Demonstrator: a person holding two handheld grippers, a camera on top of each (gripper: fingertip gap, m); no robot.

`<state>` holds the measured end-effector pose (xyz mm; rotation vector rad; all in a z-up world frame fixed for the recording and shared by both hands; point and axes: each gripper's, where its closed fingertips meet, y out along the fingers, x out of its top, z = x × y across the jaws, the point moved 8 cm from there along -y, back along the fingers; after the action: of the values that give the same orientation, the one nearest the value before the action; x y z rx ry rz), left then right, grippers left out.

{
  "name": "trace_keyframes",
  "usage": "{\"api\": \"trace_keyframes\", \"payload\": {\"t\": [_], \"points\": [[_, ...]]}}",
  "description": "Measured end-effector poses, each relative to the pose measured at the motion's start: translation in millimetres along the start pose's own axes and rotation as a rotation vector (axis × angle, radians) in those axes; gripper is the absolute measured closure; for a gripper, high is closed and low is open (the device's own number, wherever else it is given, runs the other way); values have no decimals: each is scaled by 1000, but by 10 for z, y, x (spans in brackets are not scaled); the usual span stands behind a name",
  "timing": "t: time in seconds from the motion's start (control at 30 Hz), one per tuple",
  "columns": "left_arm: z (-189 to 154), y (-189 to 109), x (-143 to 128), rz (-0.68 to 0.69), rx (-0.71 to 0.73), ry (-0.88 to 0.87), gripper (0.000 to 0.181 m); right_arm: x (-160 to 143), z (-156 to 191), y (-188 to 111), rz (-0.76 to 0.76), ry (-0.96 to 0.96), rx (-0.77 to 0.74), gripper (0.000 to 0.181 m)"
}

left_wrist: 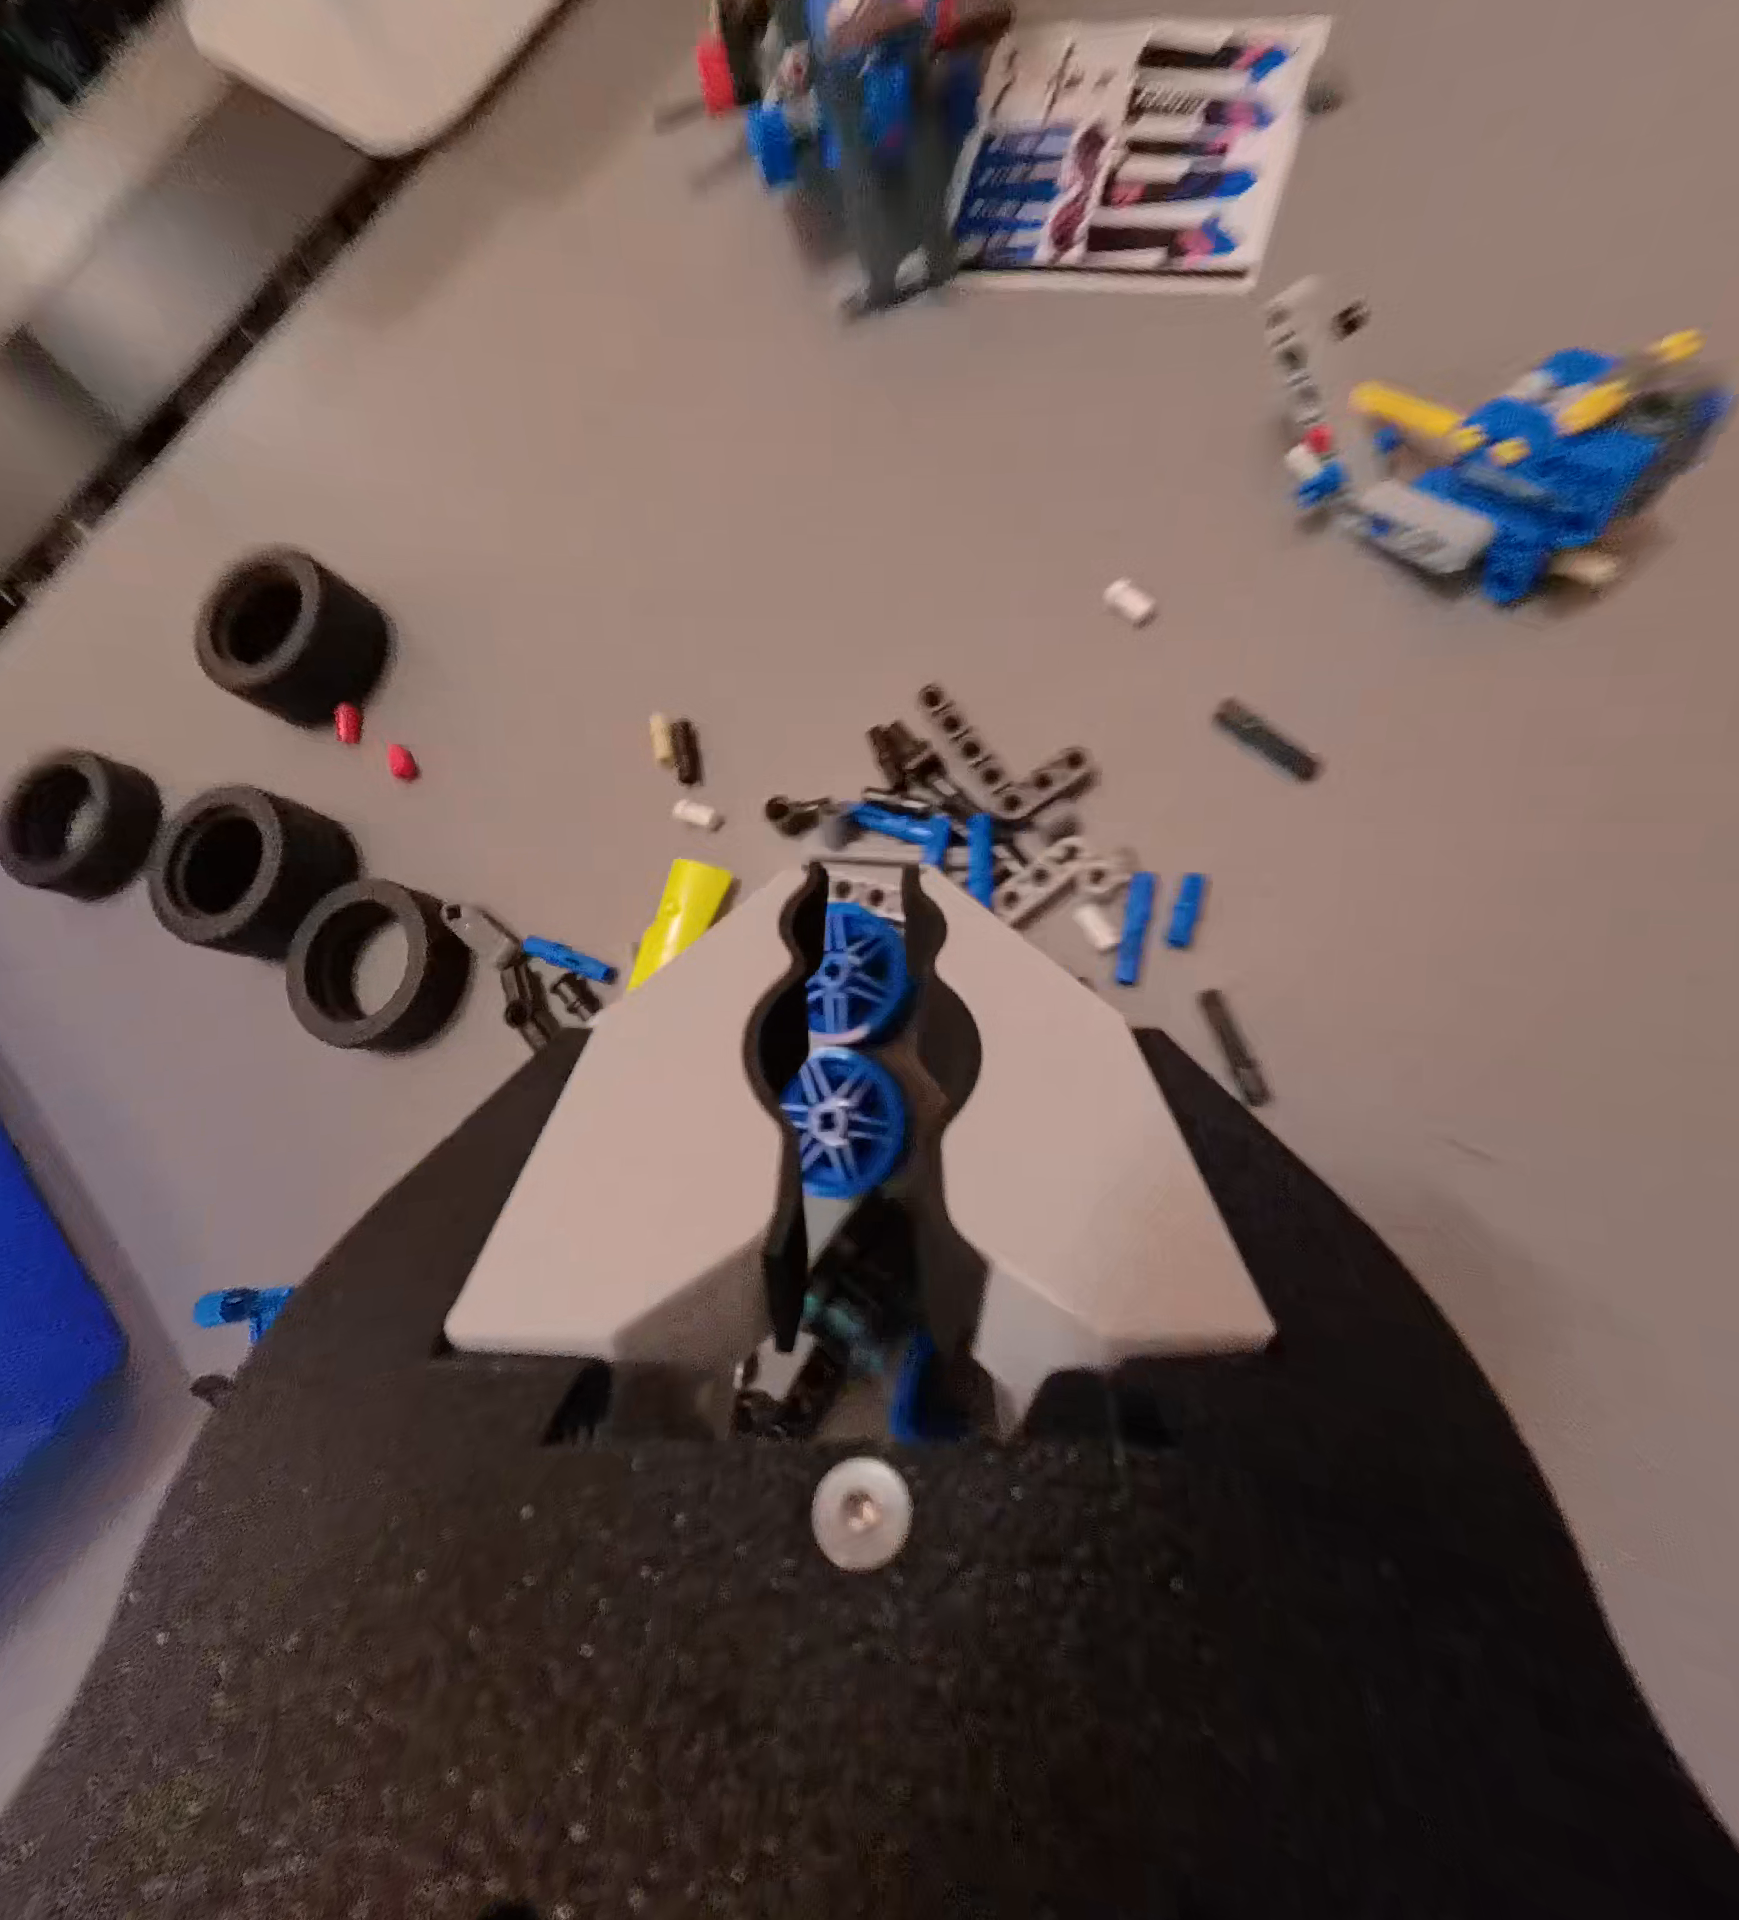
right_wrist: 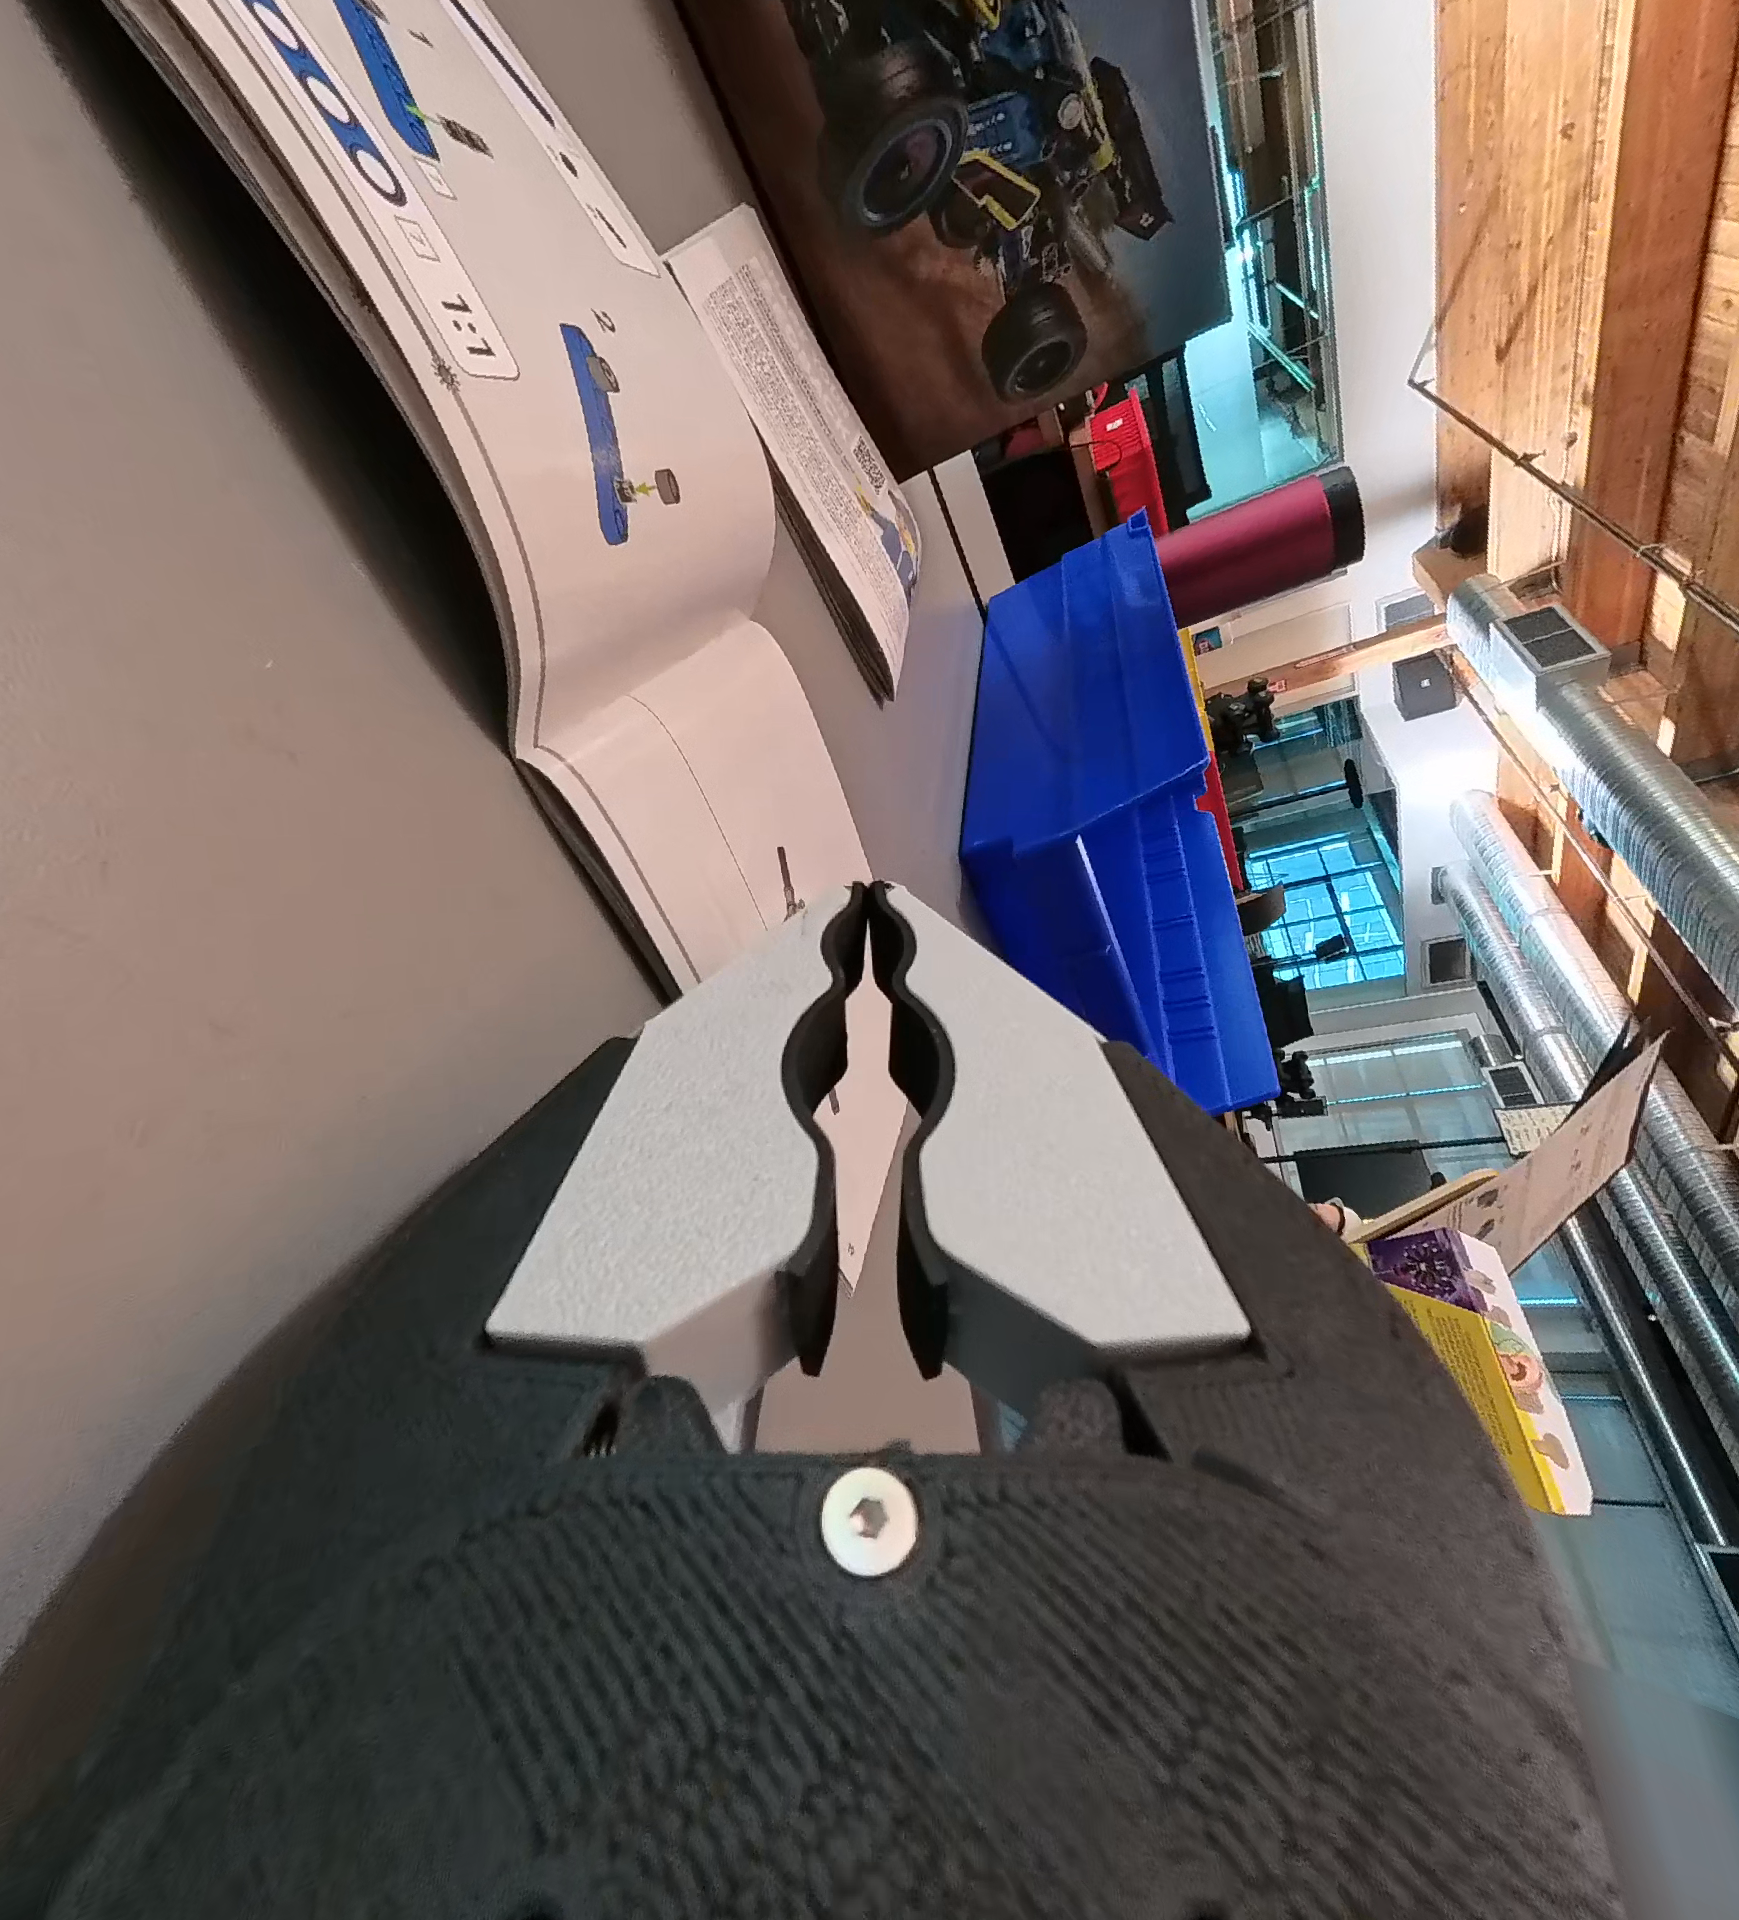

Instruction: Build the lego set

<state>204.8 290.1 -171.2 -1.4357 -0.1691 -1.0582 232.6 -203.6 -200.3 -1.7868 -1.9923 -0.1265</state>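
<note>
Left claw [left_wrist: 860, 894] seemingly pinches a blue-wheeled assembly [left_wrist: 844, 1049] between its fingers; right claw [right_wrist: 870, 894] pressed together.

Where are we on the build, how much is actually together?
Done: a blue and yellow sub-assembly stands on the table. In hand: the left gripper is shut on a piece carrying two blue wheel rims. The right gripper is shut, empty, by the open instruction booklet. Left: four black tires unmounted, loose pins and beams scattered.
</note>
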Motion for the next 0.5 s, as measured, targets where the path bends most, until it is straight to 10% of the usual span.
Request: {"api": "trace_keyframes", "payload": {"t": [0.5], "points": [[76,331,39,38,-48,16,178,-11,9,18,11,0,12,181]]}}
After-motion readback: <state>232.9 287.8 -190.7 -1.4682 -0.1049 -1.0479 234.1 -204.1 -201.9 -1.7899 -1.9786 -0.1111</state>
